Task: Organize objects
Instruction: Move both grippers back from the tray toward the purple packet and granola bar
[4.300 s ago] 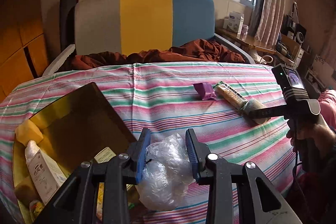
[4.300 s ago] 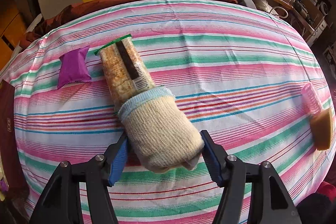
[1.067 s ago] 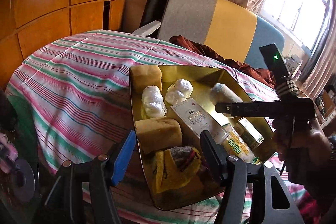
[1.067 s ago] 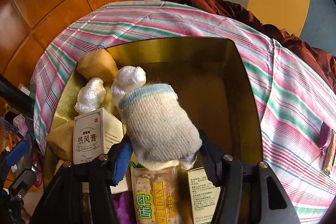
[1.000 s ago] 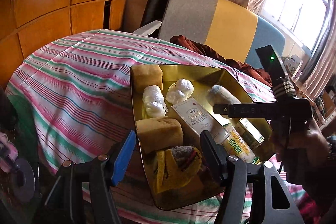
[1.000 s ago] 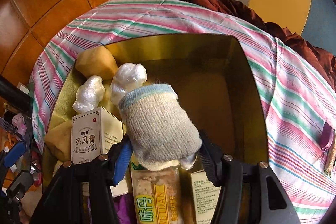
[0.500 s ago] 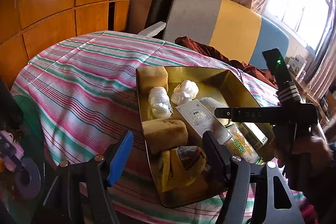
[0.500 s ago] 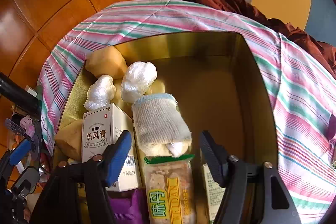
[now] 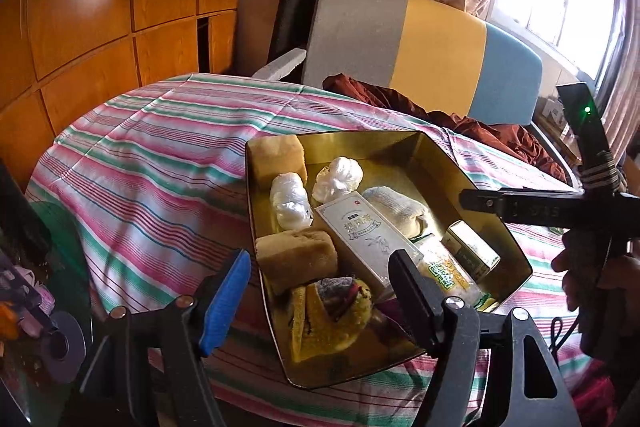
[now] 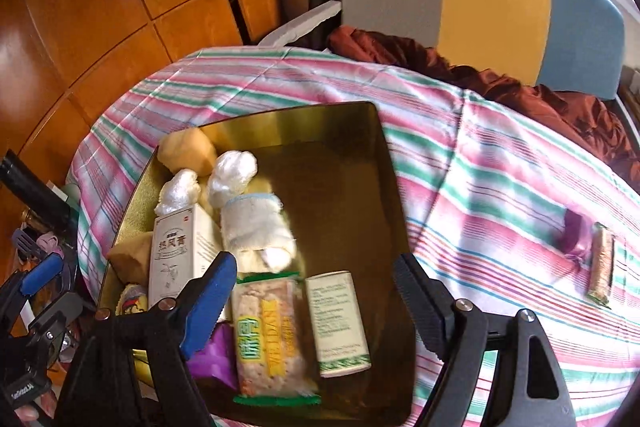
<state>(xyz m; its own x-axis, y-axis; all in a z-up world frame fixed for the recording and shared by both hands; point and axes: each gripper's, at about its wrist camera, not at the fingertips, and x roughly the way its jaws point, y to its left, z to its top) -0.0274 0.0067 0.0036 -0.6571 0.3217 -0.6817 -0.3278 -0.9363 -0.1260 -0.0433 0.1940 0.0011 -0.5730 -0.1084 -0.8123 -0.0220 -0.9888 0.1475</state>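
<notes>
Two pairs of tongs, both released, nothing between the jaws of either. My right tongs [image 10: 312, 301] have just been opening and hang above the near end of the gold tin [image 10: 384, 163]; my left tongs [image 9: 320, 287] have also been opening, over the tin's near left corner.

Rolled sock [image 10: 254, 227] lies in the tin, clear of my right tongs, cuff toward the far side and touching a white plastic wad [image 10: 232, 173]. A second wad [image 10: 180, 189] sits just left of it. White carton [image 10: 180, 251] lies left of the sock, touching it. Cracker packet [image 10: 268, 335] sits just near of the sock, with a small green-trimmed box [image 10: 340, 323] to its right. Purple packet [image 10: 214, 359] at the near left, partly behind my tongs.

Yellow sponges [image 9: 296, 259] line the tin's left side. Tin stands on the striped table [image 9: 160, 155].

Out on the cloth, far right: another purple packet [image 10: 576, 227] beside a snack bar [image 10: 600, 263].
</notes>
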